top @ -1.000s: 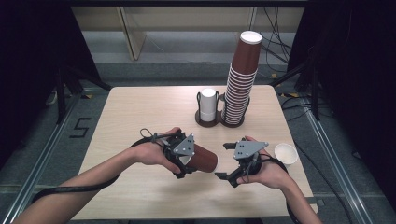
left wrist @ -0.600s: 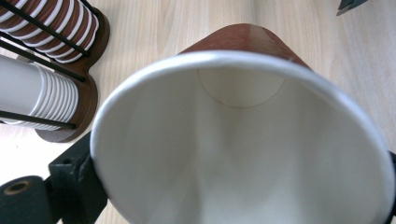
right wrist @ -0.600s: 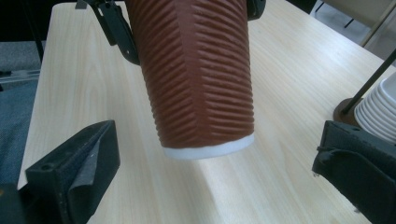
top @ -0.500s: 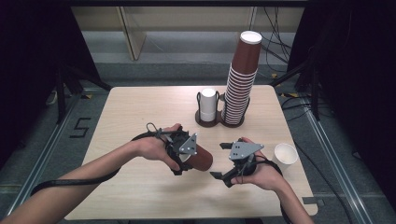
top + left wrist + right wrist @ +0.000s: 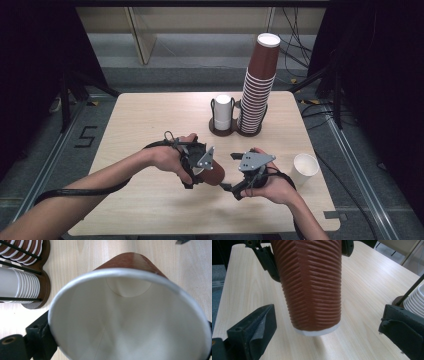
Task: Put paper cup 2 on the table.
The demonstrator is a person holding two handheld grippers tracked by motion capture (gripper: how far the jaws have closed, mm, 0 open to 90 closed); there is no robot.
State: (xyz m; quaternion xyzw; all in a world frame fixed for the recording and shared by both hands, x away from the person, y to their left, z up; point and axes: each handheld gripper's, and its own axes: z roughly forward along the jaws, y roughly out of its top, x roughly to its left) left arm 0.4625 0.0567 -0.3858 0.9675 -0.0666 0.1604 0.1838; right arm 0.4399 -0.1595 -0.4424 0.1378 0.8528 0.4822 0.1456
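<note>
Right claw (image 5: 226, 188) now nearer brown cup (image 5: 214, 175), perhaps; white cup (image 5: 304, 170) aside.

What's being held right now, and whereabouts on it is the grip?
The left gripper holds a brown ribbed cup by its rim end, lying sideways. The right gripper is open at the cup's base, holding nothing.

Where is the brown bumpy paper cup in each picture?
High view: the brown ribbed paper cup lies sideways near the table's front middle, held in the left claw.
Left gripper view: the cup is right up close, its white inside facing the camera.
Right gripper view: its ribbed brown side is top centre, base pointing at the camera, between the right claw's open jaws.
Shared landmark: the dark wire cup holder.
</note>
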